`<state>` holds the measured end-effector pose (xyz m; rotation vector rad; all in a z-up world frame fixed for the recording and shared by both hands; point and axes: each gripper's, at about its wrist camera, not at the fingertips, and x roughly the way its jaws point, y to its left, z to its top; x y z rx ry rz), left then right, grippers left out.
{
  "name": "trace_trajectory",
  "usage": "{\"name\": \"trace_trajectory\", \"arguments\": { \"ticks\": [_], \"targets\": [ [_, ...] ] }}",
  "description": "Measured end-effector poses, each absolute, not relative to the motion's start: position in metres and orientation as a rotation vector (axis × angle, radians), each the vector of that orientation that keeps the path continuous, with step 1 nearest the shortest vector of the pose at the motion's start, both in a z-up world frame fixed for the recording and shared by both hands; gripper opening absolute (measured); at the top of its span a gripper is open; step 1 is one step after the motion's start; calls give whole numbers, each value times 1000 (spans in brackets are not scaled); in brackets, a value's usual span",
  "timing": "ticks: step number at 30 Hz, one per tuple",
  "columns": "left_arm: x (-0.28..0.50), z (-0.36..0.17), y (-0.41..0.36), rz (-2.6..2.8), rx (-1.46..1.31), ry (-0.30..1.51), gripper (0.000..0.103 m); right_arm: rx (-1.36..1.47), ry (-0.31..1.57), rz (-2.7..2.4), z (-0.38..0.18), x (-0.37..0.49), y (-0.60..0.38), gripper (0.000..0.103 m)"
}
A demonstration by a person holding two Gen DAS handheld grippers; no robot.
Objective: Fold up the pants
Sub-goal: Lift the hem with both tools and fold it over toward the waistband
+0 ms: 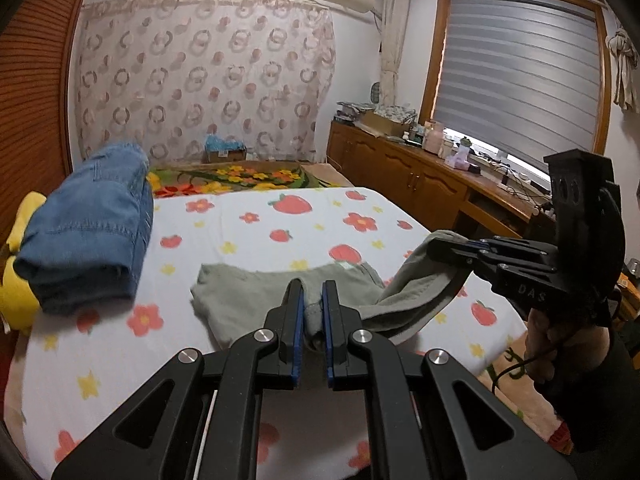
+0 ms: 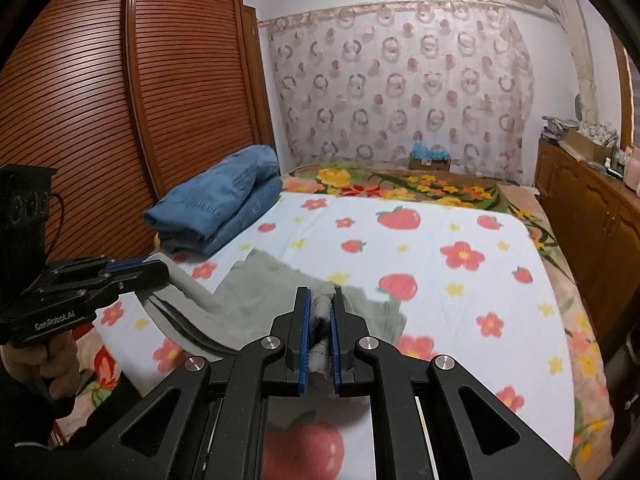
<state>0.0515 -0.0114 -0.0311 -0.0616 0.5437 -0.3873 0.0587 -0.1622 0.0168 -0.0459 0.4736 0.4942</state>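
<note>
left wrist view: left hand-held gripper [image 1: 313, 300] and right hand-held gripper [image 1: 434, 246], both angled slightly downward, pinch the green pants [image 1: 240, 300].

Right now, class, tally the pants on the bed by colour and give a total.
Grey-green pants, held by the left tool and the right tool: 1
Blue denim pants, folded: 1
Total: 2
</note>
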Motion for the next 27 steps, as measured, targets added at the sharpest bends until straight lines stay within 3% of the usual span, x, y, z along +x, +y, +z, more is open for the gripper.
{"name": "trace_trajectory", "arguments": {
  "ticks": [11, 23, 27],
  "targets": [
    [73, -56, -9, -355, -52, 614, 9, -102, 538, 470, -1, 84, -148, 8],
    [94, -43, -5, -298, -40, 581, 10, -124, 534, 438, 9, 123, -129, 8],
    [98, -52, -1, -266, -44, 605, 14, -106, 574, 448, 1, 137, -124, 8]
  ]
}}
